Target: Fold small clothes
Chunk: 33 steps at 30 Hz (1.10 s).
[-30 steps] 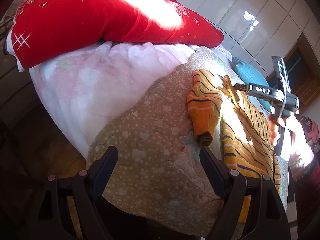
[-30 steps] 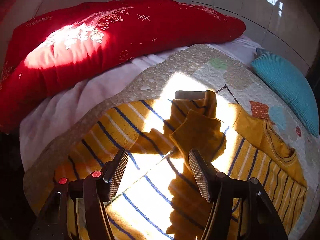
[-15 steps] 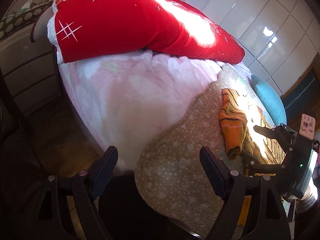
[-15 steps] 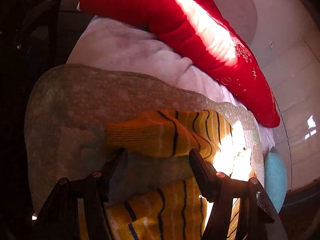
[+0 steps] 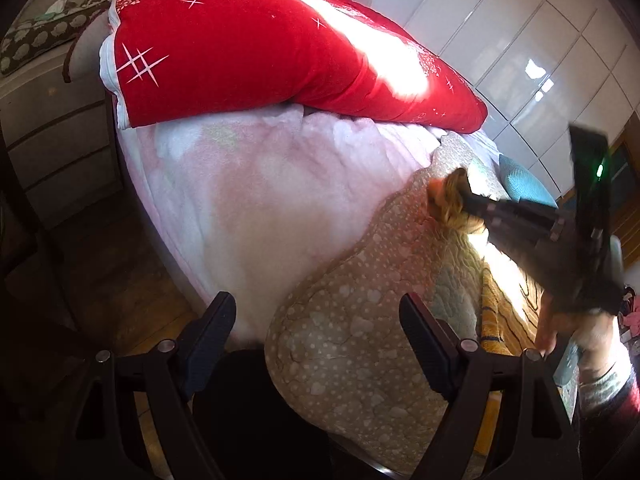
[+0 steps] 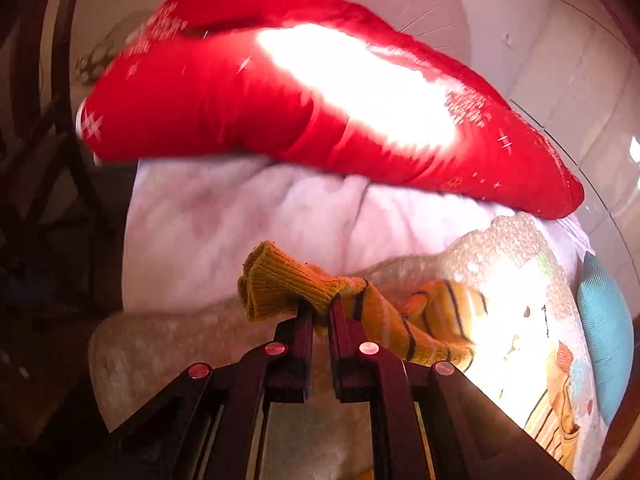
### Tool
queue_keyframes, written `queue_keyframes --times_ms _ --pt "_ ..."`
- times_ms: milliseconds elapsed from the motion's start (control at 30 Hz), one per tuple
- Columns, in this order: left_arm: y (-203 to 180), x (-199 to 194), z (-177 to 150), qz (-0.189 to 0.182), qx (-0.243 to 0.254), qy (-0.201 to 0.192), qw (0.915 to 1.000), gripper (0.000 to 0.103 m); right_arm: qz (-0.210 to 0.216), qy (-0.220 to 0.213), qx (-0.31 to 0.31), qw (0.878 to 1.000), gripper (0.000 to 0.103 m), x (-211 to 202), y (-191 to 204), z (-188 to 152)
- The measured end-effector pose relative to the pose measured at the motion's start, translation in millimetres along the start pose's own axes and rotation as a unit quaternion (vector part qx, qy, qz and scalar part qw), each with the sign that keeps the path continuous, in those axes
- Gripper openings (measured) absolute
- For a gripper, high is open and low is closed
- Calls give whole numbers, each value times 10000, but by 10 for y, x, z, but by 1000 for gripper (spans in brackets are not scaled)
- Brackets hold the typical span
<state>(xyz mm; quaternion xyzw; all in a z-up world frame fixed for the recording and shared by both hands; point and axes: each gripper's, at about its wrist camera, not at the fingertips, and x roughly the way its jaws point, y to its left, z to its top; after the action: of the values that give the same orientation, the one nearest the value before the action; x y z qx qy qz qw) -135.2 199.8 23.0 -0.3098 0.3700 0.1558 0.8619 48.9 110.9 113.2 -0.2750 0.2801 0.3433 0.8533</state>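
The right gripper [image 6: 318, 306] is clenching the ribbed cuff of the orange striped knit garment [image 6: 384, 316], lifting it near the quilted dotted mat's [image 5: 352, 344] edge. Advisable: carry the sleeve squarely across. The left gripper [image 5: 318, 334] is hanging released, empty.

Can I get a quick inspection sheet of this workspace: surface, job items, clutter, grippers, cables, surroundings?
Surface: bed with a pink blanket and a dotted quilt laid over it.
Job's things: yellow striped sweater on the quilt, its sleeve cuff lifted.
Clutter: red pillow at the head of the bed, teal cushion at the far edge.
Grippers: left gripper open, nothing between its fingers. Right gripper has just closed and is shut on the sleeve cuff.
Cables: nothing seen.
Surroundings: white cupboard doors behind the bed, wood floor beside it.
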Motion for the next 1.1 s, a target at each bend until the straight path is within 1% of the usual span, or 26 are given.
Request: queue_keyframes --times_ms 67,100,200,267,333,400,467,567,600,633,700,800,867,900,933,967,1000,1033,1100 --pt "-55 -24 1 -17 65 -27 10000 83 2 -501 476 9976 8 -310 -248 277" --pt "-79 -35 0 -39 88 -37 9999 83 1 -776 765 9940 8 -492 -413 401" --pt "-177 -49 -7 -89 170 -38 9998 83 -80 -1447 1485 9782 8 -1031 -959 632" --pt "-250 -47 -18 -127 258 -20 9996 83 -269 -1678 1696 9708 8 -1343 -1227 689" --pt "-328 -45 -31 -177 342 -11 9993 83 -509 -1761 1835 9658 8 -1582 -1463 669" --pt "-405 -38 -41 -230 413 1 9989 83 -729 -1711 1954 9629 8 -1733 -1681 525" --pt "-478 -24 -55 -264 485 27 9985 83 -916 -1532 2110 9610 8 -1789 -1877 295" --pt "-581 6 -75 -286 588 79 9978 83 -1203 -1073 2351 9585 8 -1706 -2175 -179" --pt "-611 5 -91 -291 621 87 9976 83 -1316 -926 2426 9567 4 -1680 -2260 -356" --pt "-642 8 -101 -286 660 95 9974 83 -1436 -790 2510 9540 4 -1661 -2351 -540" --pt "-704 18 -116 -261 740 108 9969 83 -1659 -639 2724 9456 3 -1697 -2544 -877" --pt "-798 42 -139 -258 811 143 9963 83 -1983 -596 3095 9281 3 -1872 -2812 -1320" --pt "-887 68 -160 -278 889 173 9955 83 -2400 -382 3208 9154 3 -1940 -2943 -1599" --pt "-937 86 -173 -289 949 194 9949 83 -2520 -258 3226 9120 5 -1946 -2970 -1725" --pt "-991 108 -190 -304 1016 222 9941 83 -2417 -173 3290 9127 5 -1928 -2996 -1833" --pt "-1045 132 -210 -327 1082 256 9933 83 -2176 -118 3400 9148 5 -1896 -3005 -1922" --pt "-1098 157 -232 -347 1141 291 9924 83 -1918 -57 3529 9158 12 -1852 -2989 -2002" --pt "-1151 181 -253 -369 1192 324 9917 83 -1671 -15 3661 9154 32 -1790 -2962 -2075" --pt "-1245 220 -299 -435 1265 390 9902 83 -1196 28 3938 9114 57 -1610 -2878 -2201"
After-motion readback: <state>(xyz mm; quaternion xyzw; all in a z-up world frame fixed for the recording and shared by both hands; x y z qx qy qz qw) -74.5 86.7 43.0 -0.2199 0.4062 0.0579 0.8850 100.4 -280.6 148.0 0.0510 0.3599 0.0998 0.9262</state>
